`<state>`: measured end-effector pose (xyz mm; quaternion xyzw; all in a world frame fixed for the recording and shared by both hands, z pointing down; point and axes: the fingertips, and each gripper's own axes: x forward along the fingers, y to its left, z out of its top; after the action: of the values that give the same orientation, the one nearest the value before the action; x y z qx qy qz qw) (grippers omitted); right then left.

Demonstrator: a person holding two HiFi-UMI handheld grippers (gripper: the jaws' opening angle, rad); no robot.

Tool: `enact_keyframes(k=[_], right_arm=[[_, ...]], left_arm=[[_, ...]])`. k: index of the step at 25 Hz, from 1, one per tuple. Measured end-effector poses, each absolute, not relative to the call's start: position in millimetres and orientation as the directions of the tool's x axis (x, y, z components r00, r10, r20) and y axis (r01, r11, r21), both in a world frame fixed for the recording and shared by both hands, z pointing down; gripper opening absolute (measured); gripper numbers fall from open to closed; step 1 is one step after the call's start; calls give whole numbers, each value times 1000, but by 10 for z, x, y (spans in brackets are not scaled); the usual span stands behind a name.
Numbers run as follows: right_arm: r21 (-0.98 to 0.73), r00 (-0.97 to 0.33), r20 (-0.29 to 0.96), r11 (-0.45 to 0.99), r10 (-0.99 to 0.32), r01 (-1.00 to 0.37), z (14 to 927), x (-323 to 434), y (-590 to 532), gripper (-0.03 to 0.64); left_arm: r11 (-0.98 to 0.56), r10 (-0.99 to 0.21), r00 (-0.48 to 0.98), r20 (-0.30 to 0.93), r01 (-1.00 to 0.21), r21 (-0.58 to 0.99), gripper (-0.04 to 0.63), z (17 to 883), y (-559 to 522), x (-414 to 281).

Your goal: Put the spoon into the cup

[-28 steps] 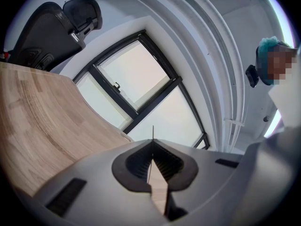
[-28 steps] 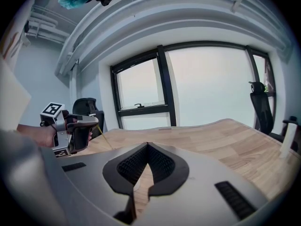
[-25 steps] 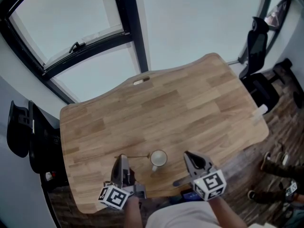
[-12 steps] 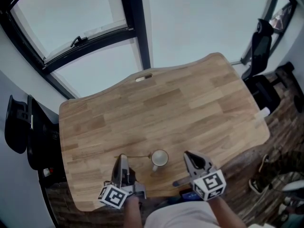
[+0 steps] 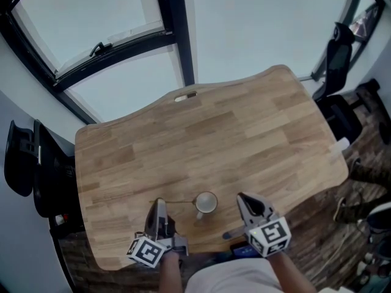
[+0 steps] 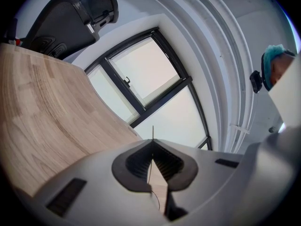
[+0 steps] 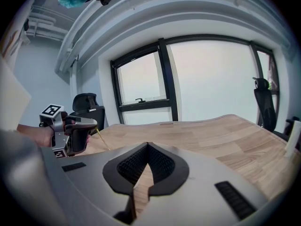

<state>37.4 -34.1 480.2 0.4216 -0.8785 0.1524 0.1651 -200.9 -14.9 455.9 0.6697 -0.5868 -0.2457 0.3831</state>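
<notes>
Big wooden tabletop point(image 5: 214, 139) across most of the head view, dark-framed window point(image 5: 122, 29) behind it, black office chair point(image 5: 333, 60) off at the far right. Down near the front edge, left gripper point(image 5: 158, 202) and right gripper point(image 5: 242, 198) on either side of a small pale cup point(image 5: 206, 202), upright, handle pointing back toward the person.

Left jaws pressed together on the spoon point(image 5: 176, 201). Skinny gold thing, pinched partway along the handle, poking out past the tips in the left gripper view and running sideways toward the cup. Far end right at the rim; touching or not, can't tell. Right jaws closed too with nothing between them, just beside the cup and clear of it.

Best guess at the step in hand: carry over and drop in. To do it well, lift a little, swing the free end over the rim, tip it downward, and let go only with the end well inside. Probably a light cup, so no bumping the rim. Thin handle, likely to pivot in the pinch, so go slow.

No brands or readable writing anywhere, only black-and-white square markers point(image 5: 146, 253) on the gripper cubes.
</notes>
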Motion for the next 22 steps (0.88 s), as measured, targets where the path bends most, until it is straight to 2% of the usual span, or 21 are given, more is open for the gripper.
enact_keyframes(k=[15,22], right_arm=[[-139,-596,468,611,-653,-779,4953,351,-305,-3],[-142,-582,452,590,-676,-795,4983,390,-384,-3]], left_arm=[[-8,-967,201,157,-638,770,2,4665,-187,-1958],[-2,-962,210,174,-642,767,2,4742,-217,-1933]])
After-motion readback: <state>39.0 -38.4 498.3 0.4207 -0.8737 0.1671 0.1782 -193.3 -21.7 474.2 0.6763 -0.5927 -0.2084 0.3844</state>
